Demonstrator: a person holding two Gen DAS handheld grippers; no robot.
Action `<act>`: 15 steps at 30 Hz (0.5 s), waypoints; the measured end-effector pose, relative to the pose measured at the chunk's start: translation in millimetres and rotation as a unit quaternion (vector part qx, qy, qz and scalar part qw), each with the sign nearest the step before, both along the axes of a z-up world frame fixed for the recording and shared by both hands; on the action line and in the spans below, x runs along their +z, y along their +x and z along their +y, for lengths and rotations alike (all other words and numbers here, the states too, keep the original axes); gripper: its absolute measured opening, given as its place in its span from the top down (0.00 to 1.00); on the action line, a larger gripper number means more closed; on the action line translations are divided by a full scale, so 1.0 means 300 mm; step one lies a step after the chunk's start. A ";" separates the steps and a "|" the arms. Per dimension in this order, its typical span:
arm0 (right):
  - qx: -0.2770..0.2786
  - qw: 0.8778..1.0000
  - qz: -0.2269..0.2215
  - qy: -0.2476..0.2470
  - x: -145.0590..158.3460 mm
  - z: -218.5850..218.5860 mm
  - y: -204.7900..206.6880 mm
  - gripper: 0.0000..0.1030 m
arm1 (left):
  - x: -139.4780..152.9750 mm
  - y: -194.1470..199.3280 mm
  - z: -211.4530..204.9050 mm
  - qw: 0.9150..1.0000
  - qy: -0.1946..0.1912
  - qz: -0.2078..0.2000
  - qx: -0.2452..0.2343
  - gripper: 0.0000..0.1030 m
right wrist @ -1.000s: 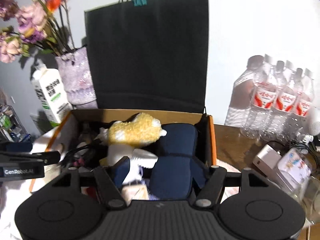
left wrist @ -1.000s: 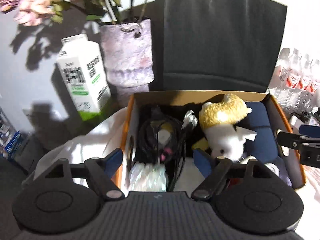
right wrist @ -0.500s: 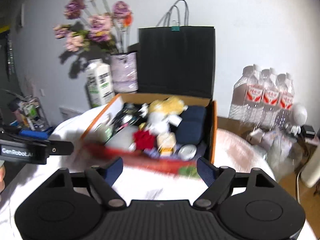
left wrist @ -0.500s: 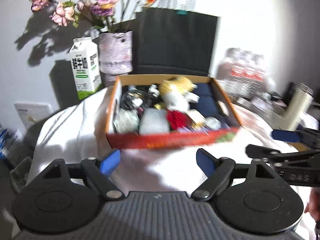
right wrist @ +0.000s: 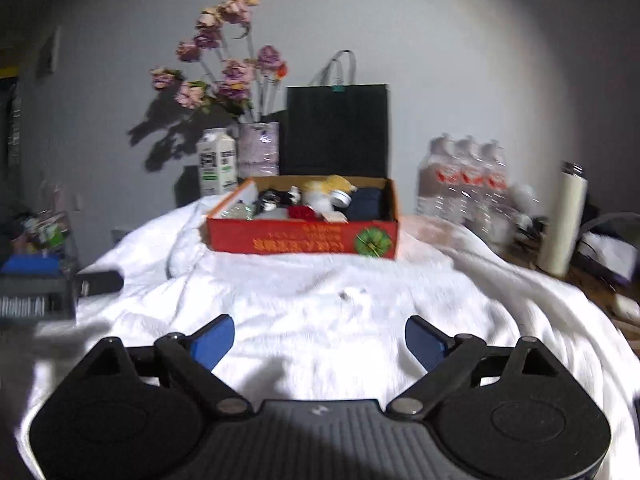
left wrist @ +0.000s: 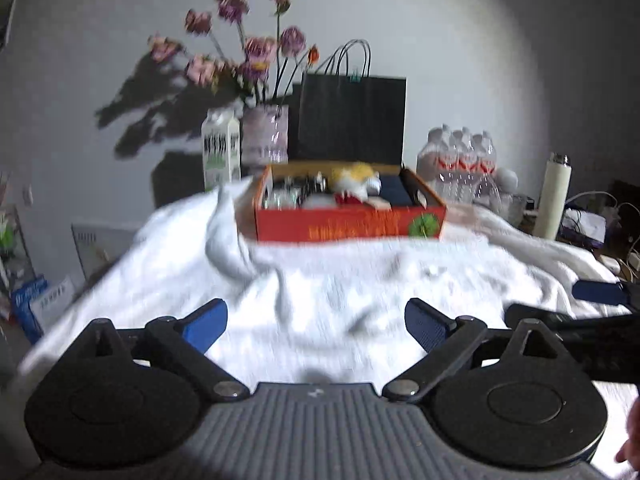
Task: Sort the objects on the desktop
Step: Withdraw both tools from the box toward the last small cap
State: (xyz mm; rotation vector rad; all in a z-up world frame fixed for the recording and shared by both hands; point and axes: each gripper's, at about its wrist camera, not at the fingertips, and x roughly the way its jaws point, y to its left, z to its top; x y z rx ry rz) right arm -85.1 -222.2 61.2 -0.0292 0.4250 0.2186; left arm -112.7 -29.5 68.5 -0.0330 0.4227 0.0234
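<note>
Left wrist view showed your left gripper (left wrist: 316, 322) with its blue-padded jaws opening wide and nothing between them, only the rumpled white cloth (left wrist: 328, 280) below. The task's thing, the shallow red-and-orange cardboard box (left wrist: 350, 222) with a green round emblem on its front, sat well ahead of you on the far part of that cloth, in front of the black paper bag (left wrist: 352, 120). It was packed full: you could pick out a yellow-and-white plush toy (left wrist: 354, 180), a dark blue pouch (left wrist: 394, 192) at the right end and something red (left wrist: 346, 199) near the front, but the rest blurred into a dark tangle you could not tell apart. The printing on the box front was smeared and unreadable.

In the right wrist view, your right gripper (right wrist: 320, 340) was likewise opening wide and empty over the cloth. The box (right wrist: 302, 240) was a little clearer there, with a small round silver tin (right wrist: 340, 198) beside the plush. Your left gripper (right wrist: 40, 292) was cut off at the left edge. A white milk carton (right wrist: 216, 168), a pale purple vase of pink flowers (right wrist: 258, 154) and a pack of clear water bottles (right wrist: 464, 176) stood behind and beside the box.
</note>
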 end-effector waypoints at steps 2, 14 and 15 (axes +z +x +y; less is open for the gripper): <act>0.000 1.000 -0.010 -0.010 -0.024 0.022 -0.044 0.11 | -0.029 -0.031 -0.004 1.000 0.003 0.003 0.003 0.04; -0.018 1.000 -0.007 0.004 -0.089 0.000 -0.114 0.02 | -0.086 -0.054 0.020 0.999 -0.022 0.022 0.006 0.00; -0.020 1.000 -0.004 0.004 -0.093 -0.005 -0.112 0.02 | -0.092 -0.051 0.022 0.999 -0.023 0.026 0.009 0.00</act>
